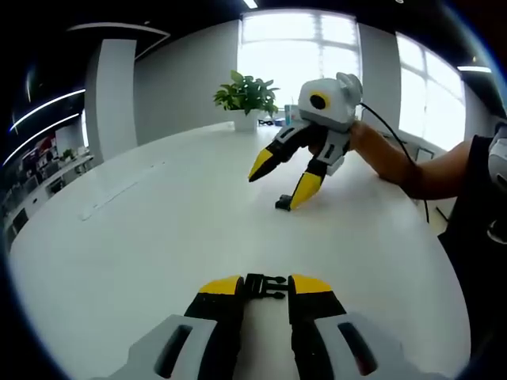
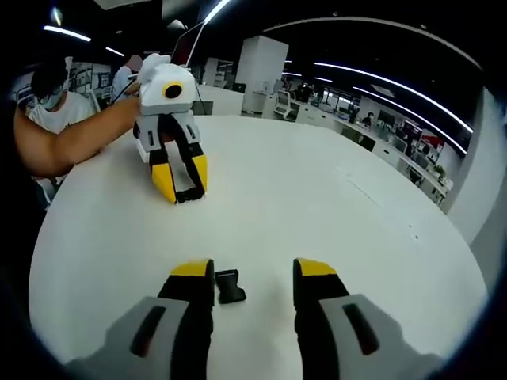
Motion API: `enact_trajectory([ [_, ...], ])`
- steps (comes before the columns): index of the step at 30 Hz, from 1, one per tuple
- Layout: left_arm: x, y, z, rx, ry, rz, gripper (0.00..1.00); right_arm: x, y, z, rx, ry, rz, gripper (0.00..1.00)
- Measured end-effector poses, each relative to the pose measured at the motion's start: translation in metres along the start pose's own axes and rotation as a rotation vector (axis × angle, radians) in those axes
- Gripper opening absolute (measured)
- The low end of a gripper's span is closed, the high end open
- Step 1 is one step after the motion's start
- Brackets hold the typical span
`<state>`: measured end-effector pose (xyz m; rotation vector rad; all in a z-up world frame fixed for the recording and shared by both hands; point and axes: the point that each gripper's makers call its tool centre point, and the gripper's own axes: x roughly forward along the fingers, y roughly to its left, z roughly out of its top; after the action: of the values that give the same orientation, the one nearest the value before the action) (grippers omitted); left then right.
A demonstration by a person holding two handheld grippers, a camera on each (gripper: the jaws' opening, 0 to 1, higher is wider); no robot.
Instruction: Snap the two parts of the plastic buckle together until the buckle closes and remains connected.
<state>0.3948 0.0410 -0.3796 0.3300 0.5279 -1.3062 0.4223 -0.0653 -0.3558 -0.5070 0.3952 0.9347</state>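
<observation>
A black pronged buckle part [image 1: 265, 285] sits between the yellow tips of my left gripper [image 1: 265, 288], which is shut on it just above the white table [image 1: 142, 237]. In the right gripper view the left gripper [image 2: 184, 188] stands tip-down at the far left with that black part [image 2: 188, 195] in its jaws. The other, smaller black buckle part [image 2: 230, 286] lies flat on the table [image 2: 333, 206] between the spread jaws of my open right gripper [image 2: 253, 275], close to its left finger. In the left gripper view the right gripper [image 1: 279, 186] hovers open over this part [image 1: 283, 203].
A potted plant [image 1: 247, 95] stands at the table's far edge by bright windows. A person's forearm [image 1: 412, 162] [image 2: 71, 138] reaches in behind each gripper, with a black cable [image 1: 396, 138] trailing. A seated person [image 2: 49, 99] is past the table's edge.
</observation>
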Motion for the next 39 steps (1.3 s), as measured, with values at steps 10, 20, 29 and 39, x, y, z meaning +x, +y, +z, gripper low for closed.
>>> enact_trajectory([
  [10, -0.001, 0.000, 0.000, 0.004, 0.002, 0.000, 0.21, 0.004, 0.009, -0.004, -0.022, 0.017, 0.036, 0.36],
  [20, -0.001, 0.000, -0.001, 0.013, 0.006, -0.001, 0.21, 0.004, 0.012, -0.011, 0.016, 0.059, 0.063, 0.12],
  [29, -0.001, -0.001, -0.001, 0.019, 0.009, -0.001, 0.21, -0.003, -0.006, -0.010, 0.085, 0.037, 0.001, 0.08],
  [39, -0.001, -0.001, -0.001, 0.023, 0.010, -0.002, 0.21, -0.008, -0.007, -0.022, 0.058, 0.077, 0.016, 0.07],
])
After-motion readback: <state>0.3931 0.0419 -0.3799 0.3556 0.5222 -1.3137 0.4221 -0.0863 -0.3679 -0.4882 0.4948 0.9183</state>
